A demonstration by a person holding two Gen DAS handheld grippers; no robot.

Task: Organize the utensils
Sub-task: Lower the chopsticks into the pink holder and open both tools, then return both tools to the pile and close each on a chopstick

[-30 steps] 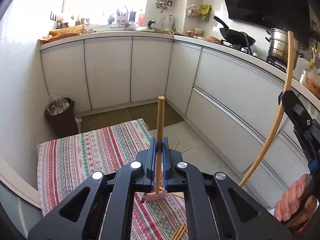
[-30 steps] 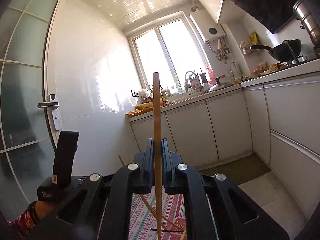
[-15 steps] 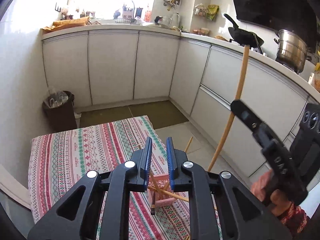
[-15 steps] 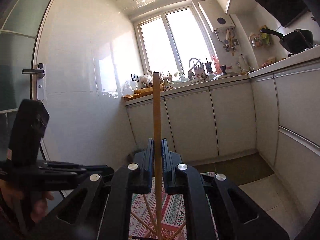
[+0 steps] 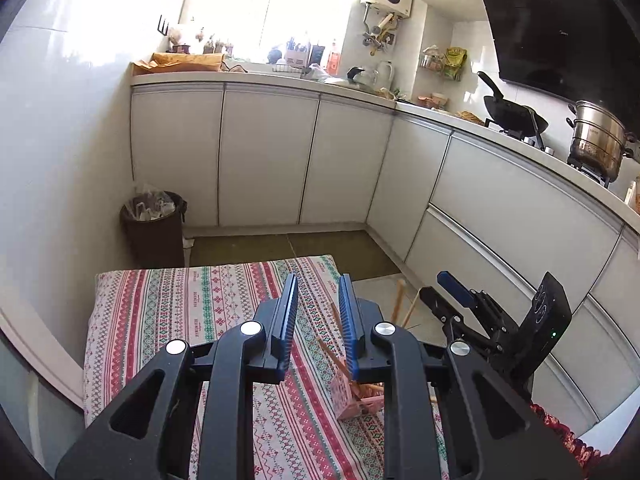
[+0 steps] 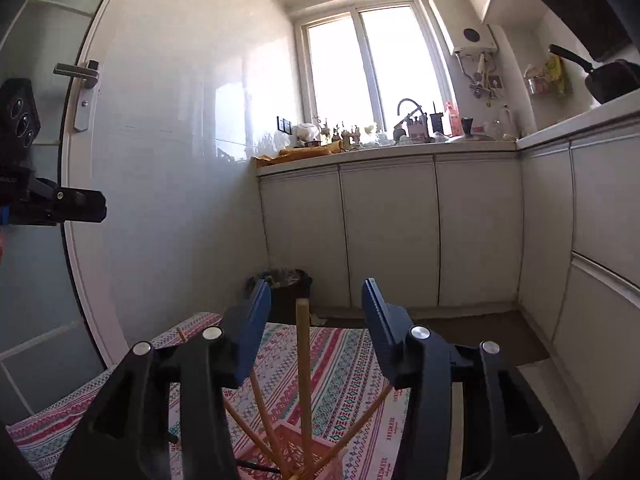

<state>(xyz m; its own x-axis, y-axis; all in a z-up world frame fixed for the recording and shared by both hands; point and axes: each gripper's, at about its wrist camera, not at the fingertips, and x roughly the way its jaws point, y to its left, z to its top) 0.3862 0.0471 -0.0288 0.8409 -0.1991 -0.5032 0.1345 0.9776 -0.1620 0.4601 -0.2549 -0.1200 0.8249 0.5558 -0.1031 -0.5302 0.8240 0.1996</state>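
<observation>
My left gripper (image 5: 317,312) is open and empty above the striped tablecloth (image 5: 200,312). A pink utensil holder (image 5: 352,396) with several wooden chopsticks (image 5: 334,356) stands just below and right of its fingers. My right gripper (image 6: 314,320) is open; a wooden stick (image 6: 304,376) stands upright between its jaws, its lower end in the pink holder (image 6: 288,448) among other sticks (image 6: 262,420). The right gripper also shows in the left wrist view (image 5: 448,294), low right. The left gripper's body shows at the left edge of the right wrist view (image 6: 48,204).
White kitchen cabinets (image 5: 264,160) run along the back and right. A dark bin (image 5: 154,228) stands in the corner by the wall. A wok (image 5: 516,118) and a steel pot (image 5: 596,140) sit on the stove. A door with a handle (image 6: 76,72) is at left.
Both grippers have opened and let go of their wooden sticks, which now stand in the pink holder. The right gripper has dropped low beside the holder.
</observation>
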